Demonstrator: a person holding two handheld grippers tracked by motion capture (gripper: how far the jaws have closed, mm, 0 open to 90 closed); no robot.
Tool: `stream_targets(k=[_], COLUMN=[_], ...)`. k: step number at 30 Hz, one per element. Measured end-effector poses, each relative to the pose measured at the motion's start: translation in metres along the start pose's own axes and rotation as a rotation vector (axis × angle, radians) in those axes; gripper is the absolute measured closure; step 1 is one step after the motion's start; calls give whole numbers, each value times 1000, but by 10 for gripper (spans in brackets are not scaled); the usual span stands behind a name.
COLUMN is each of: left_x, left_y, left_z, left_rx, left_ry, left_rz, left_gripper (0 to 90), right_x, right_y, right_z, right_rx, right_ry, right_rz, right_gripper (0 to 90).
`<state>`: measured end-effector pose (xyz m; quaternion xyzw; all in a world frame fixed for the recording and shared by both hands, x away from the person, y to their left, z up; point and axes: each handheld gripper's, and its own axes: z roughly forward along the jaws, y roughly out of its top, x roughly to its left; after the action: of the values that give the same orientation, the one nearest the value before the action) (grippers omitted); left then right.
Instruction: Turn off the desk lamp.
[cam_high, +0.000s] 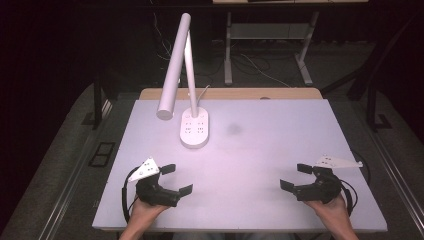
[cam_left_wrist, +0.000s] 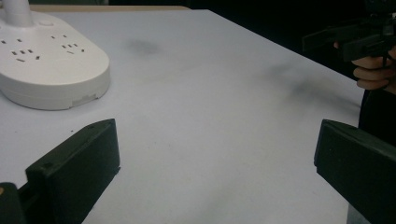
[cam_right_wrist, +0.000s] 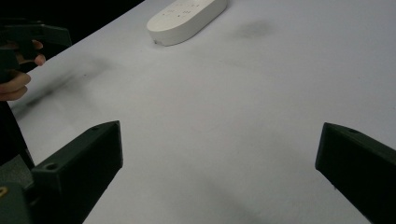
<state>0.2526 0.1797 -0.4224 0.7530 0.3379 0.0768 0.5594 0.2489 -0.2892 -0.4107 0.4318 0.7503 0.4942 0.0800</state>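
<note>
Dim lab-style recording station, bare white tabletop (cam_high: 280, 150), white desk lamp (cam_high: 176, 70) at its rear, cables on dark floor (cam_high: 260, 65) behind the lamp

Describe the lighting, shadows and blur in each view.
High view: the table is brightly lit with a purplish cast, its surroundings dark, and a faint smudge sits right of the lamp. Left gripper view: the left gripper has soft-edged jaws. Right gripper view: the right gripper looks blurred and the lamp base hazy.
</note>
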Motion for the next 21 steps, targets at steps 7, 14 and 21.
stream_targets(k=[7,14,21], left_x=[-1,-1,0], left_y=[0,0,0], left_z=[1,2,0], left_rx=[2,5,-2], left_ry=[-5,-7,4], left_rz=[7,7,10], left_gripper=[0,0,0], right_x=[2,3,5], right_y=[-1,-1,0], right_z=[0,1,-1], right_rx=[16,23,34], right_ry=[11,14,17], right_rz=[8,-6,13], right_gripper=[6,6,7])
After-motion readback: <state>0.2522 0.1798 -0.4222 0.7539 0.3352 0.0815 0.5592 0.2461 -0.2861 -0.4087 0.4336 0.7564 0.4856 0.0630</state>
